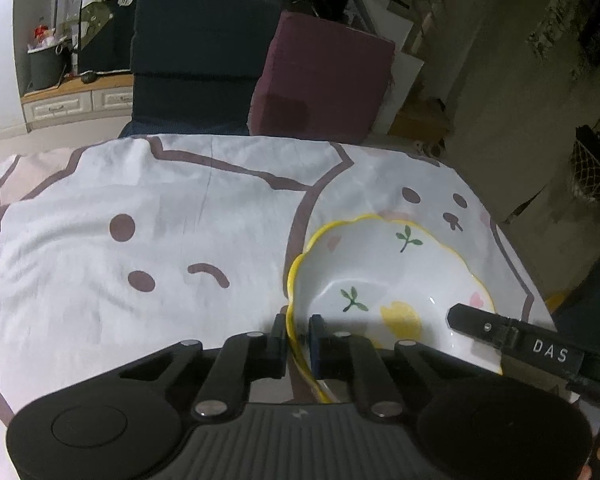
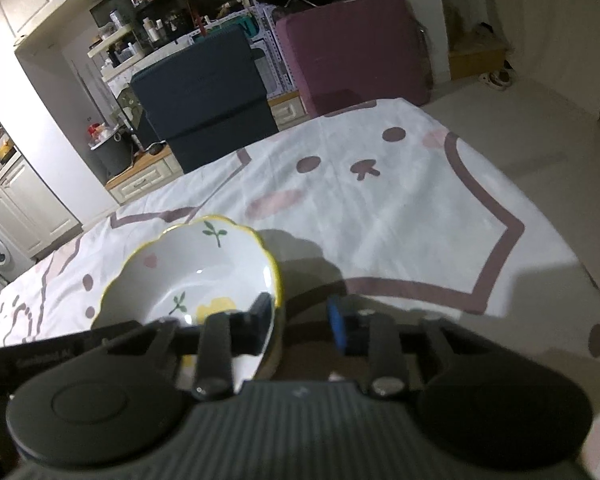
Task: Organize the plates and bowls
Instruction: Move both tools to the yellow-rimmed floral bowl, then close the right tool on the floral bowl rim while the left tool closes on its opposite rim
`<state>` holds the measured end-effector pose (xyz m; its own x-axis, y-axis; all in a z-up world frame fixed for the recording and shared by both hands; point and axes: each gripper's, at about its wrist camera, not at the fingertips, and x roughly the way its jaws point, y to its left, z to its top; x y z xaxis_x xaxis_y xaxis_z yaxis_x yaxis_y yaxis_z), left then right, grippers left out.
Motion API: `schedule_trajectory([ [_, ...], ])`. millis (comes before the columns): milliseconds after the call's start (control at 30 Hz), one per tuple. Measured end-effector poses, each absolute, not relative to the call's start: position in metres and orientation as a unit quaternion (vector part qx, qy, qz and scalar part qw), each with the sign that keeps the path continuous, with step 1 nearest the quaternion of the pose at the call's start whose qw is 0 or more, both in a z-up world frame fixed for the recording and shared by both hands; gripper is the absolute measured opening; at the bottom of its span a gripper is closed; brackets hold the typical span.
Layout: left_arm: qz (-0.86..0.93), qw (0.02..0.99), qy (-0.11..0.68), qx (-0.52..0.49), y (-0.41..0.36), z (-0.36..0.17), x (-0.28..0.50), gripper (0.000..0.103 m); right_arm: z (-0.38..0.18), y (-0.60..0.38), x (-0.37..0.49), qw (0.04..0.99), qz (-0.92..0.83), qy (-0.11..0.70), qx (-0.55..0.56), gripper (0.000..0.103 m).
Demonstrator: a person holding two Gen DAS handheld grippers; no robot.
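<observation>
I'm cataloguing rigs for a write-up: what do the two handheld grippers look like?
Both look alike: a matte black ribbed body flanked by two round black discs, with black linkage arms on silver pivot pins. The left gripper has black fingers. The right gripper has a blue pad on one finger, and white letters "DAS" on its side.

White capital letters "DAS" read clearly on the black body of the right gripper (image 1: 550, 354), reaching in from the right edge of the left wrist view. In the right wrist view, faint pale lettering runs along the left gripper (image 2: 44, 362) at the near left, too blurred to make out.
</observation>
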<state>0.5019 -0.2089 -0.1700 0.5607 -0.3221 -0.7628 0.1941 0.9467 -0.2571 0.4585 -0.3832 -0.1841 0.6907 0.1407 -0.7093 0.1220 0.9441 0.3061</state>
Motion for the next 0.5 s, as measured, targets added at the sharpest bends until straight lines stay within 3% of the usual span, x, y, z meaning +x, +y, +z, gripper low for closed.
schedule_trajectory([
  [100, -0.15, 0.879, 0.447, -0.077, -0.207, -0.17, 0.503, 0.011, -0.181, -0.378, 0.456, 0.904, 0.02, 0.392, 0.172, 0.01],
  [500, -0.153, 0.886, 0.433, -0.061, -0.21, -0.146, 0.489, 0.01, -0.172, -0.368, 0.444, 0.904, 0.016, 0.404, 0.137, 0.01],
])
